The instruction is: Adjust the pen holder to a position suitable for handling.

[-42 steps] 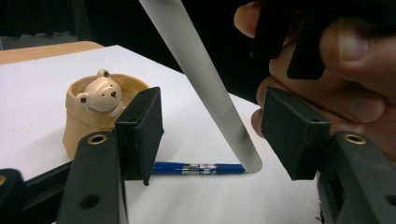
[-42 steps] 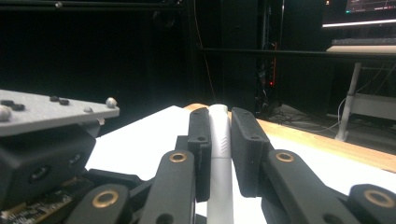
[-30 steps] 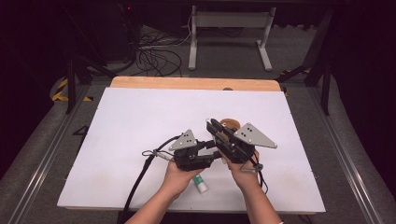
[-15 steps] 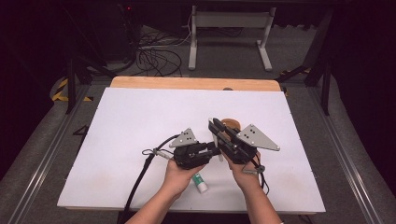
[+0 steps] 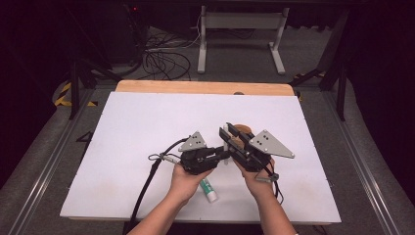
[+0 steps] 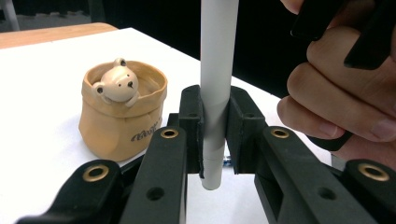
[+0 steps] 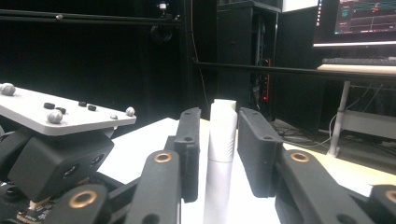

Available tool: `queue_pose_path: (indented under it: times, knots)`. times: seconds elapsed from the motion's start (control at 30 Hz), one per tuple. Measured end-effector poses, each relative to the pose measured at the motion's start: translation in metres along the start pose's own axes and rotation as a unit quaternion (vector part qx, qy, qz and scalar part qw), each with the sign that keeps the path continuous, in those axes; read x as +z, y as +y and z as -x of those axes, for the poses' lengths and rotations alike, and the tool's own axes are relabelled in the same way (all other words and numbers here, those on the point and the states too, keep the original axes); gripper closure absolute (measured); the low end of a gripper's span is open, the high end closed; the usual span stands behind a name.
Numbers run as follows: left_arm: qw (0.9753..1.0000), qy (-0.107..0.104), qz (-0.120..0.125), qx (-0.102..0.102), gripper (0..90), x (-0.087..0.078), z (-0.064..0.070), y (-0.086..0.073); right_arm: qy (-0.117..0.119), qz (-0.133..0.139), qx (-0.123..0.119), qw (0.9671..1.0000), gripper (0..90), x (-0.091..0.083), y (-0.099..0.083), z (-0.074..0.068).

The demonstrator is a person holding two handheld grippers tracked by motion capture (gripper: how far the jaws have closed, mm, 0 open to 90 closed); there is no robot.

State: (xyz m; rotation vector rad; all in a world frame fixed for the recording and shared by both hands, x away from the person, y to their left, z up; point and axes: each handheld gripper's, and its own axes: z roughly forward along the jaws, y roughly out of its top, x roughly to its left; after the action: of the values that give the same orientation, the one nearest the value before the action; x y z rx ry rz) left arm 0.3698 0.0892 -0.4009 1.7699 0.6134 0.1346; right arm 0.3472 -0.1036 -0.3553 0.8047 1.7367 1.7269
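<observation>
- Landmark: the bear pot [image 6: 119, 112], a tan bag-shaped holder with a small bear figure at its rim, stands on the white tabletop [image 5: 147, 122]; all places below are given relative to it.
- Task thing: a white stick [image 6: 215, 88], upright and just beside the bear pot on the near side; in the high view it [image 5: 226, 132] rises between the two tools, touching neither pot nor tabletop as far as can be told.
- Left tongs [image 6: 215, 126]: pressed together on the lower part of the white stick, pads on both sides; the stick's bottom end pokes out below them.
- Right tongs [image 7: 219, 144]: set about the upper section of the white stick, where a seam shows; a narrow gap appears on each side, so contact cannot be told.
- Step in hand, as judged: pulling the top section off as a cap; the next move would call for the right tongs to clamp above the seam and draw straight along the axis.
- Also present: a green-capped tube [image 5: 208, 190] lies on the tabletop, well nearer the person than the bear pot.
</observation>
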Motion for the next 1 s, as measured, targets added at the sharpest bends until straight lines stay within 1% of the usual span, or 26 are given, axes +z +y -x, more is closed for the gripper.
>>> queue_pose_path:
  times: [0.07, 0.13, 0.2, 0.23, 0.33, 0.37, 0.43, 0.57, 0.63, 0.8, 0.83, 0.9, 1.0]
  knots:
    - [1.0, 0.001, -0.002, 0.001, 78.0, 0.0, 0.0, 0.002, -0.002, -0.001, -0.001, 1.0, 64.8, -0.001, 0.002, 0.001]
    - [1.0, 0.003, -0.002, 0.004, 77.9, 0.0, -0.001, 0.003, 0.005, 0.002, -0.002, 1.0, 61.4, -0.003, 0.003, 0.003]
    - [1.0, 0.006, -0.001, 0.006, 77.9, 0.0, -0.001, 0.004, 0.009, 0.002, -0.002, 1.0, 55.3, -0.005, 0.004, 0.006]
    - [1.0, 0.008, 0.0, 0.006, 77.9, 0.0, -0.002, 0.005, 0.008, 0.002, -0.007, 0.9999, 51.6, -0.006, 0.004, 0.008]
    - [0.9999, 0.011, 0.001, 0.006, 77.9, -0.001, -0.003, 0.008, 0.003, 0.002, -0.004, 1.0, 46.5, -0.01, 0.006, 0.012]
    - [0.9998, 0.013, 0.001, 0.012, 77.9, -0.001, -0.004, 0.009, 0.001, 0.002, -0.003, 1.0, 44.9, -0.011, 0.006, 0.014]
    - [0.9998, 0.017, 0.003, 0.012, 77.9, -0.001, -0.004, 0.011, -0.004, -0.002, -0.005, 1.0, 42.3, -0.013, 0.007, 0.017]
    - [0.9996, 0.021, 0.009, 0.015, 77.9, -0.001, -0.008, 0.015, -0.013, -0.008, -0.007, 0.9999, 37.5, -0.018, 0.007, 0.023]
    - [0.9996, 0.023, 0.011, 0.013, 77.9, -0.001, -0.009, 0.017, -0.012, -0.012, -0.004, 0.9999, 35.6, -0.019, 0.007, 0.026]
    - [0.9994, 0.021, 0.013, 0.024, 77.9, 0.0, -0.007, 0.025, -0.022, -0.02, -0.008, 0.9995, 33.0, -0.028, 0.006, 0.032]
    - [0.9992, 0.023, 0.012, 0.03, 77.9, -0.001, -0.008, 0.028, -0.025, -0.022, -0.008, 0.9994, 32.6, -0.031, 0.005, 0.035]
    - [0.999, 0.024, 0.015, 0.033, 77.9, 0.0, -0.007, 0.031, -0.03, -0.027, -0.007, 0.9991, 31.7, -0.034, 0.003, 0.038]
    - [0.9984, 0.029, 0.018, 0.044, 77.8, 0.001, -0.007, 0.038, -0.035, -0.035, -0.008, 0.9987, 30.3, -0.038, 0.001, 0.043]
